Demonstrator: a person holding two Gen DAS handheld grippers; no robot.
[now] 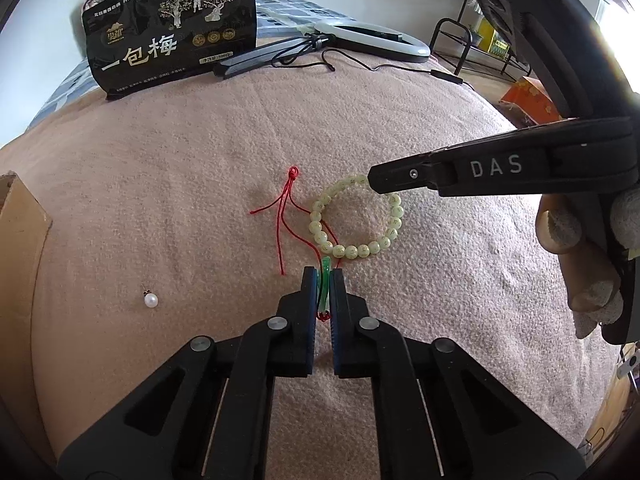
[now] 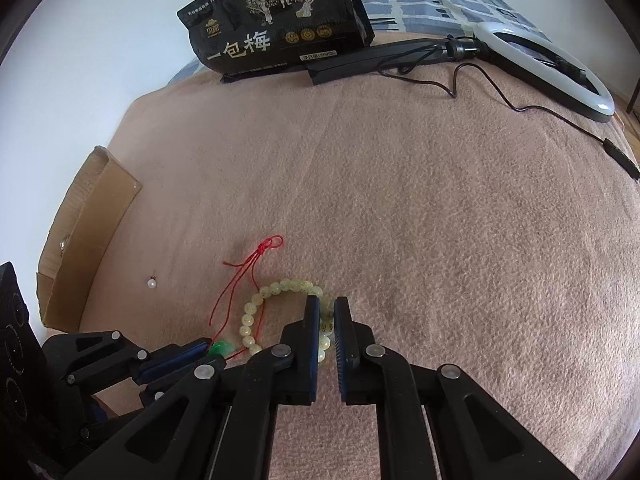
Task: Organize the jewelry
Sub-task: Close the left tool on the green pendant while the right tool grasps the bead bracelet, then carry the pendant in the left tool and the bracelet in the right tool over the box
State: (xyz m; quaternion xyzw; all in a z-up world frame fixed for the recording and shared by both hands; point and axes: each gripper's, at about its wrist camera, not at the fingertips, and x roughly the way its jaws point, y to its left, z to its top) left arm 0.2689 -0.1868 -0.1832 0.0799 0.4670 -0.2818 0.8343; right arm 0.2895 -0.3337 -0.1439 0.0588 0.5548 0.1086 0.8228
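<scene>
1. Jade-green pendant (image 1: 325,280) on a thin red cord (image 1: 287,216), left wrist view; small, hard and glossy, likely light and apt to slip or chip if squeezed at an edge; best taken flat across its faces, as here; the cord is limp and will trail.
2. Left gripper (image 1: 322,280) is clamped on the pendant, pads pressing both faces; the cord runs off up the pink blanket (image 1: 160,200) to a knot.
3. Same view; pale bead bracelet (image 1: 356,220) lies in a ring just beyond the pendant; beads hard and smooth, the strand probably elastic and floppy; take it across one or two beads, not by the string.
4. Right gripper (image 1: 374,179) comes in from the right with its tip on the bracelet's upper rim; a gloved hand (image 1: 580,240) holds it; its closure cannot be read from this side.
5. A loose pearl (image 1: 151,300) sits well apart to the left, near a cardboard box (image 1: 20,240); tiny and round, likely to roll.
6. Right wrist view; right gripper (image 2: 326,312) is clamped on the bead bracelet (image 2: 256,304), a few beads showing between the pads; the rest of the ring lies flat to its left.
7. Left gripper (image 2: 208,348) sits lower left, pendant (image 2: 222,347) at its tips, touching the bracelet's near edge; cord (image 2: 240,280) crosses beside the beads, so a lift could snag.
</scene>
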